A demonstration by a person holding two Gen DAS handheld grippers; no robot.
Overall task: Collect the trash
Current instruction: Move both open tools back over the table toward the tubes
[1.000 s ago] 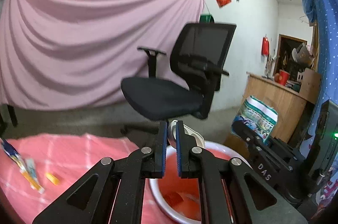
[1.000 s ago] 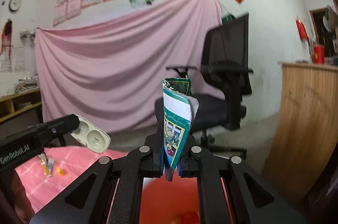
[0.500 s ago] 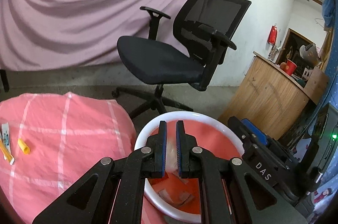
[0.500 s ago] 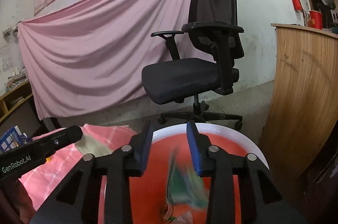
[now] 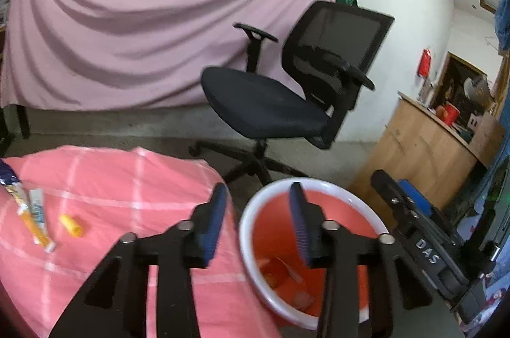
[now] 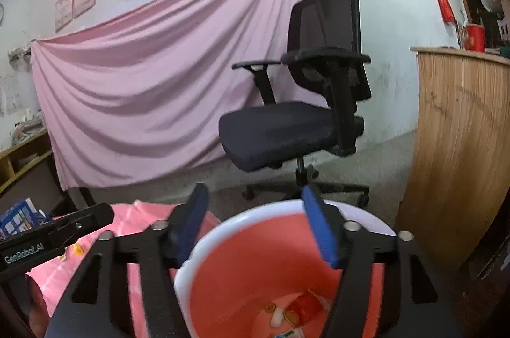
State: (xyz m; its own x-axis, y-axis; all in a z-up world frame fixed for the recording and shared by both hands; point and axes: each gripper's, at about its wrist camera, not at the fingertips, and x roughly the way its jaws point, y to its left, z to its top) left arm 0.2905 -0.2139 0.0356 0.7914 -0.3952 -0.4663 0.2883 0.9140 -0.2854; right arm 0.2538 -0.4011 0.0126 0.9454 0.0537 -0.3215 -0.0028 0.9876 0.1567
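Above the red bin (image 6: 242,283), the right tool (image 6: 255,229) hovered with its jaws spread wide and nothing between them; they had just been opening, and the pads were bare. The left tool (image 5: 258,223) hung over the bin's near rim, half over the pink checked cloth (image 5: 105,188) on the tabletop, its jaws also parted and empty after having just been opening. Both tools were released.

Inside the bin lay a few scraps of trash (image 6: 296,309) at the bottom, blurred and hard to name. More trash lay well away from the bin on the cloth: an orange-and-white tube (image 5: 33,223), a small yellow cap (image 5: 71,224) just beside it, and the edge of a blue wrapper (image 5: 8,178) farther out. Beyond the bin stood a black office chair (image 6: 296,114), a pink sheet (image 6: 153,83) hung behind it, and a wooden counter (image 6: 462,130) beside the bin.

The remaining risk seemed to lie in the reach away from the bin: the left tool sat close to the rim, so a careless swing could knock or tip the bin. The cap looked small and likely to roll or slip from the pads, and a low grab could snag the loose cloth.
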